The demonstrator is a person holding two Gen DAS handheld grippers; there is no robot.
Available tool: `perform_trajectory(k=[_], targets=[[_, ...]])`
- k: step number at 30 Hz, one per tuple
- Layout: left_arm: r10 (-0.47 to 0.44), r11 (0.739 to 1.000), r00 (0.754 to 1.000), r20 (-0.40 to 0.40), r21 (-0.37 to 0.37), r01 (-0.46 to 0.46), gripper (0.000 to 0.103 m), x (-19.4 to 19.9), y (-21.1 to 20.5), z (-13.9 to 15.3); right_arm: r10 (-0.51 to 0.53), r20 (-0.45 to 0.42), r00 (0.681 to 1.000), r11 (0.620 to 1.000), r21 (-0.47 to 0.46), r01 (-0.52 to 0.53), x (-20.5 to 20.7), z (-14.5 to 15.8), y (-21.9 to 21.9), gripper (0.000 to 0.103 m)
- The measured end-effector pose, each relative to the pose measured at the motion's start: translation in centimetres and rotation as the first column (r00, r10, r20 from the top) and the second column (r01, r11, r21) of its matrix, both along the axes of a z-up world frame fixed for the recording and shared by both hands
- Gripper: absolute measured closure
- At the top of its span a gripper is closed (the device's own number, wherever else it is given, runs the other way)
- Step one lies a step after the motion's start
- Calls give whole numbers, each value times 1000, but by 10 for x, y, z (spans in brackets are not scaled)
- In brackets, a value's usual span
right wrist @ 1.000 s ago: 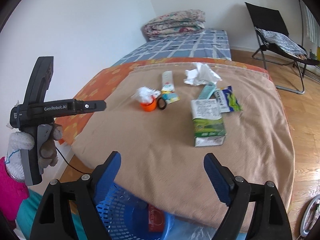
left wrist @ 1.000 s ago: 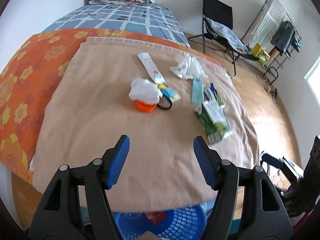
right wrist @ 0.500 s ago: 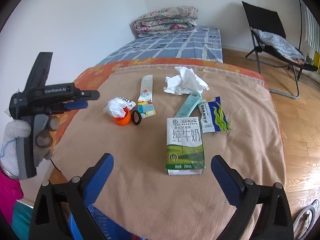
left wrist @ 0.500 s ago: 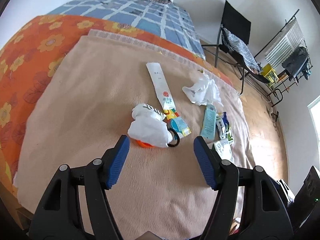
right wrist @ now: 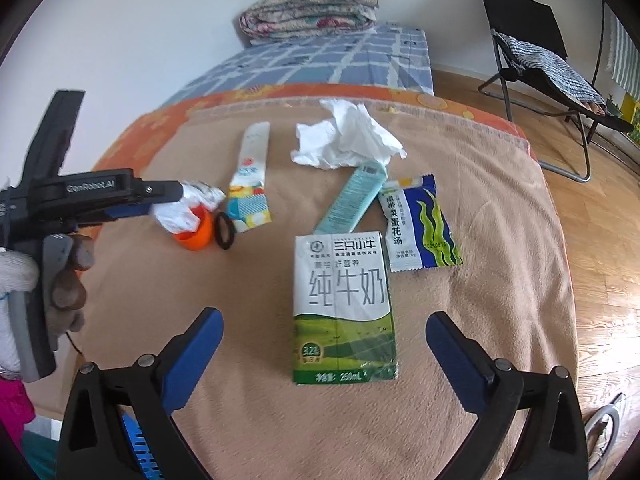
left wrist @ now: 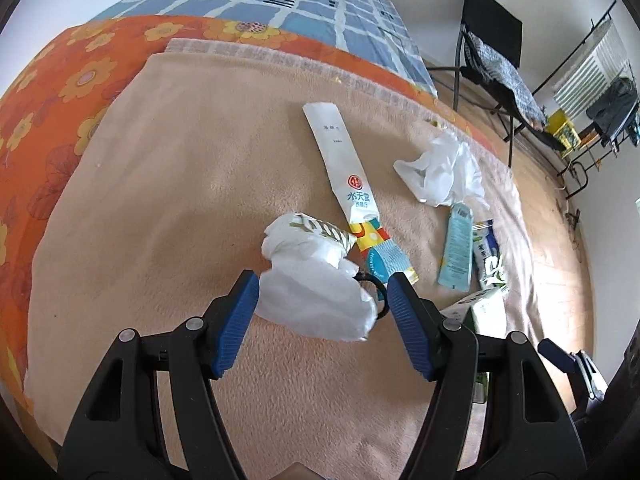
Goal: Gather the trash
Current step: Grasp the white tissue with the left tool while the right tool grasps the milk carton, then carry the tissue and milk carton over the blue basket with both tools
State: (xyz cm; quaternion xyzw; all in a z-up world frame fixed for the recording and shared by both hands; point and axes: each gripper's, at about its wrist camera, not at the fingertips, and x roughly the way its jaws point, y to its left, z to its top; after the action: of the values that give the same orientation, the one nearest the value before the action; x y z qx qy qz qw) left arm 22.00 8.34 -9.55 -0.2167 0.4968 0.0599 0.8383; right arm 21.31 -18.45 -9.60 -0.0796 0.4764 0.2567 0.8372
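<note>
Reaching: both grippers descend toward trash on the tan blanket (right wrist: 500,240).
Left gripper (left wrist: 322,300): spread, straddling the crumpled white wrapper (left wrist: 316,280), pads not pressing.
Right gripper (right wrist: 324,344): jaws just opening wide around the milk carton (right wrist: 342,304), untouched.
Carton axis: runs lengthwise away from that gripper.

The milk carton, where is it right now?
In the right wrist view the milk carton lies flat on the tan blanket, just below the seaweed soup packet.

Both grippers are black with blue ridged fingertips (left wrist: 240,320) and small silver screws; the left gripper (right wrist: 132,204) says "GenRobot.AI" in white; the hand (right wrist: 24,280) wears a white knit glove; a pink sleeve (right wrist: 12,404) shows.
</note>
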Motion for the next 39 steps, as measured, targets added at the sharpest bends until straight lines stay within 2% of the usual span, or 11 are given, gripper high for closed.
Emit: perform_trajectory(k=[6, 15, 17, 21, 24, 26, 27, 32, 39], targets=[[8, 1000, 1000, -3, 19, -8, 35, 5, 2, -5, 11, 4, 1000, 999, -48, -10, 4, -11, 9, 1], [18, 1000, 1000, 4, 6, -18, 35, 4, 8, -10, -4, -34, 999, 999, -49, 3, 11, -21, 12, 1], [12, 1000, 1000, 5, 5, -12, 48, 4, 7, -11, 9, -27, 1000, 997, -70, -11, 9, -23, 17, 1], [12, 1000, 1000, 16, 3, -12, 51, 3, 5, -10, 6, -30, 1000, 995, -99, -9, 9, -27, 19, 1], [5, 1000, 1000, 25, 7, -5, 53, 2, 4, -8, -2, -56, 998, 995, -100, -3, 11, -30, 17, 8], [3, 1000, 1000, 30, 11, -3, 59, 1, 4, -7, -2, -68, 998, 995, -102, -5, 13, -32, 16, 12], [3, 1000, 1000, 31, 11, -4, 65, 1, 5, -7, -4, -73, 997, 995, -103, -4, 13, -34, 15, 17], [0, 1000, 999, 41, 10, -1, 69, -2, 7, -5, -19, -115, 993, 995, -103, 7, 20, -43, 11, 35], [12, 1000, 998, 68, -15, -11, 71, -6, 12, 1, -28, -96, 995, 998, -65, 22, 18, -33, 6, 36]])
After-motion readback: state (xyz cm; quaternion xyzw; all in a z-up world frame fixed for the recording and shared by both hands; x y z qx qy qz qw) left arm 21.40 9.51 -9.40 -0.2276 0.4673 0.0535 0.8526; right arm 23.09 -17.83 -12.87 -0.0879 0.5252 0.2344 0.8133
